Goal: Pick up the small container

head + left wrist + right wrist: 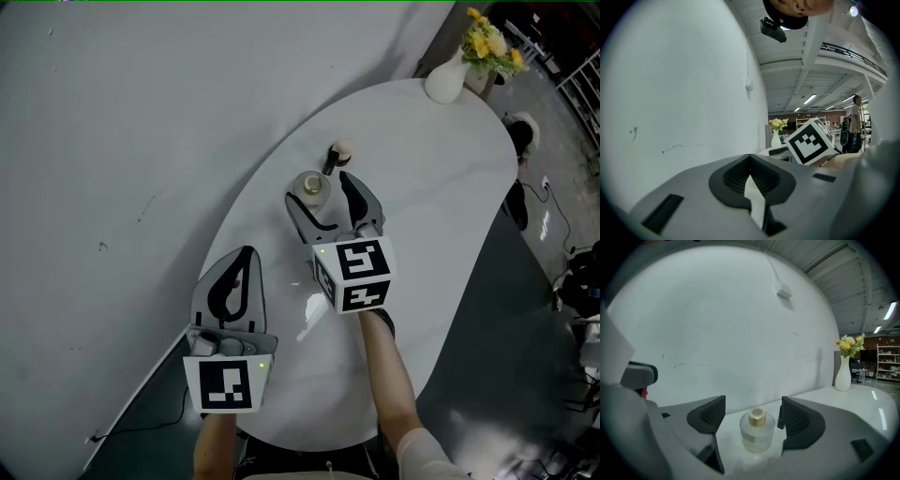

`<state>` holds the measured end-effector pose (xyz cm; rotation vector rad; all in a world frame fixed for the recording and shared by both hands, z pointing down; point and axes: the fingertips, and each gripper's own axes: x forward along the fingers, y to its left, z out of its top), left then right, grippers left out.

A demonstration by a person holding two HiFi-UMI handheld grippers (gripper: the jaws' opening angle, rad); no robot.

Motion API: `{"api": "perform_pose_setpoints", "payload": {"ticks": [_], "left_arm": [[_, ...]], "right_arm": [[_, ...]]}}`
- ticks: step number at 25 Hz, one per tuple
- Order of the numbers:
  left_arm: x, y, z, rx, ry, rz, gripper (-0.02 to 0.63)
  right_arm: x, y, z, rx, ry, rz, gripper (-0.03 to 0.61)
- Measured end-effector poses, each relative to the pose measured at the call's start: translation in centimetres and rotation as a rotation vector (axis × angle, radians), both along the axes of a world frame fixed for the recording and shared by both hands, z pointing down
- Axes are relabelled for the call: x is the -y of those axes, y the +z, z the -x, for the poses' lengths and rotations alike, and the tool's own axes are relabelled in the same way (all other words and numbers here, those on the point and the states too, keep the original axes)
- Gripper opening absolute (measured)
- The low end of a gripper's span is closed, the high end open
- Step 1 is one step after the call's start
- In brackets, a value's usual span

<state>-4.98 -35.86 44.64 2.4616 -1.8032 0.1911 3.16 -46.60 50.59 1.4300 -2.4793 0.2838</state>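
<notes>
head view: a glossy white oval table (441, 216) stands beside a matte grey wall. the right gripper (321, 190) has its grey plastic jaws spread wide on either side of the small frosted bottle (310, 187), a squat round one with a gold cap, standing upright mid-table. just beyond it is a small dark item with a pale top (336, 156), too small to name. a white vase of yellow flowers (448, 77) sits at the far end. the left gripper (246, 253) hovers near the table's left edge, jaws together.

left gripper view: the black ribbed pads (740, 176) meet, leaving only a thin pale sliver at the seam; nothing is gripped. only here does the right gripper's marker cube (810, 140) show side-on.

right gripper view: the bottle's translucent wall and lower label band show clearly. it rests on the table between the pads, clear of both.
</notes>
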Motion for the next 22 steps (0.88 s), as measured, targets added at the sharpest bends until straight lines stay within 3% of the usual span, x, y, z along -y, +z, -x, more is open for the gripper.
{"api": "perform_pose_setpoints", "payload": {"ticks": [16, 22], "left_arm": [[0.8, 3.4, 0.6, 0.014, -0.022, 0.042, 0.017], [0.5, 4.3, 1.1, 0.021, -0.037, 0.066, 0.017]], "right_arm": [[2.5, 6.9, 0.2, 0.019, -0.003, 0.141, 0.360], [2.3, 8.7, 0.6, -0.017, -0.015, 0.181, 0.360]]}}
